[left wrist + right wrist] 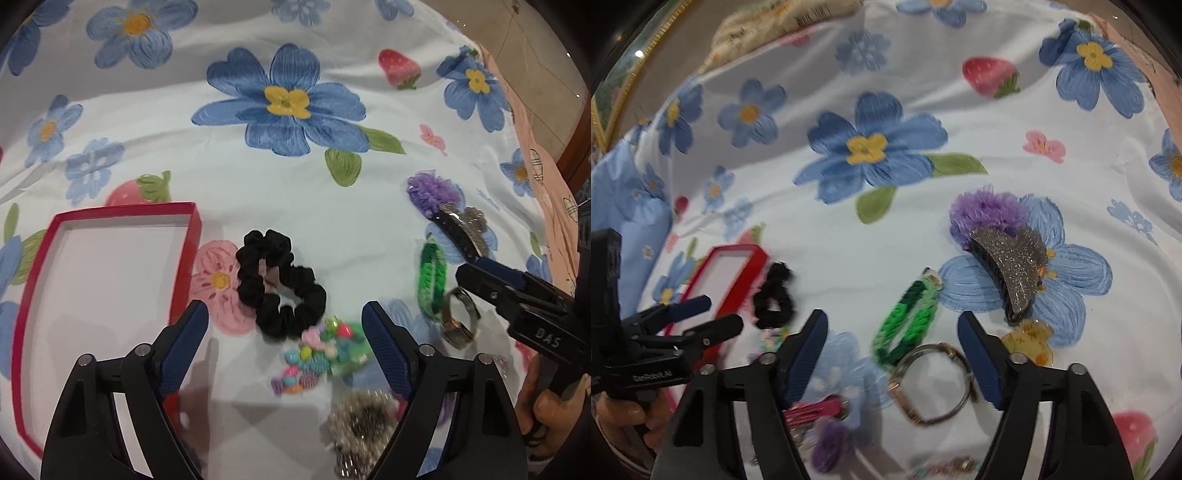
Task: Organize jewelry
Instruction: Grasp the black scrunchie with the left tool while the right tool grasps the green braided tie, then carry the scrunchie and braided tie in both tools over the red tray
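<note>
A red box [184, 254] with a white inside lies open and holds nothing at the left; it also shows in the right wrist view [753, 273]. A black scrunchie [280, 284] [774, 299] lies beside it. My left gripper [286, 325] is open, hovering over the scrunchie and a pile of colourful clips [321, 354]. My right gripper [892, 332] is open and empty above a wristwatch [931, 384] [460, 317] and a green braided band [905, 321] [430, 280]. A glittery grey claw clip [1015, 273] rests against a purple scrunchie [986, 210].
Everything lies on a white flower-print bedsheet [258, 192]. A beaded silver piece [358, 424] lies near the left gripper. A pink clip [816, 408], a purple flower piece [831, 443] and a yellow clip [1030, 339] lie near the right gripper. The bed edge runs along the right [546, 192].
</note>
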`<state>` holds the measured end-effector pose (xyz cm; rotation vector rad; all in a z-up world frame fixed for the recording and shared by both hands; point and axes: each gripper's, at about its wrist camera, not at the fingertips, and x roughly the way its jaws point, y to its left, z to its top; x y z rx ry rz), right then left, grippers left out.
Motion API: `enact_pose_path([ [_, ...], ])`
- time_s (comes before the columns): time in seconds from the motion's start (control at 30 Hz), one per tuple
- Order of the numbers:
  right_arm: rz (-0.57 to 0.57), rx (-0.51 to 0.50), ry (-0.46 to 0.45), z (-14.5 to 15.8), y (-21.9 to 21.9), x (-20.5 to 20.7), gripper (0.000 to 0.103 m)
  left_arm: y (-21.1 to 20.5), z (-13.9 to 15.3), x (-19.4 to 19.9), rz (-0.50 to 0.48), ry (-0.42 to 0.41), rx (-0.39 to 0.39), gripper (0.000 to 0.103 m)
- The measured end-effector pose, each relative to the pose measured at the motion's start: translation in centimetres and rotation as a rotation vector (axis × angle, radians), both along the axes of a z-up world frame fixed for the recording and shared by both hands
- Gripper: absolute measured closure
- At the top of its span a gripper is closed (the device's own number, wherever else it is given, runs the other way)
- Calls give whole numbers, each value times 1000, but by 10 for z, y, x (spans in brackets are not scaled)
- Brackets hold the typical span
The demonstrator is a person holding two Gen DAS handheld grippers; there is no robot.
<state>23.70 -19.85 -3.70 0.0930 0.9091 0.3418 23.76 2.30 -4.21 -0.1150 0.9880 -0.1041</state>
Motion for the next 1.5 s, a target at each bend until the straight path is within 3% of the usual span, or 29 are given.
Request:
enact_pose_path([
  [0.17,-8,-10,58,-23,-1,24,44,-3,-16,24,-9,42,11,27],
  [0.23,-7,-26,65,-28,2,29,52,-4,-23,31,-17,61,22,34],
  [0.3,2,-39,76,-33,6,33,59,-4,-30,36,-26,81,22,57],
  [0.37,8,-47,88,-38,10,35,68,-4,-36,38,-39,96,8,73],
  [0.5,28,-33,79,-40,11,36,87,-3,-33,33,-52,73,-17,87],
  [0.53,28,-29,76,-39,12,36,92,-2,-30,31,-54,65,-24,87],
  [0.9,42,92,11,-6,20,21,93,22,10,-5,-32,-35,-86,89],
  [1.5,226,164,-21,17,122,-3,93,129,21,-54,124,-61,-64,89],
])
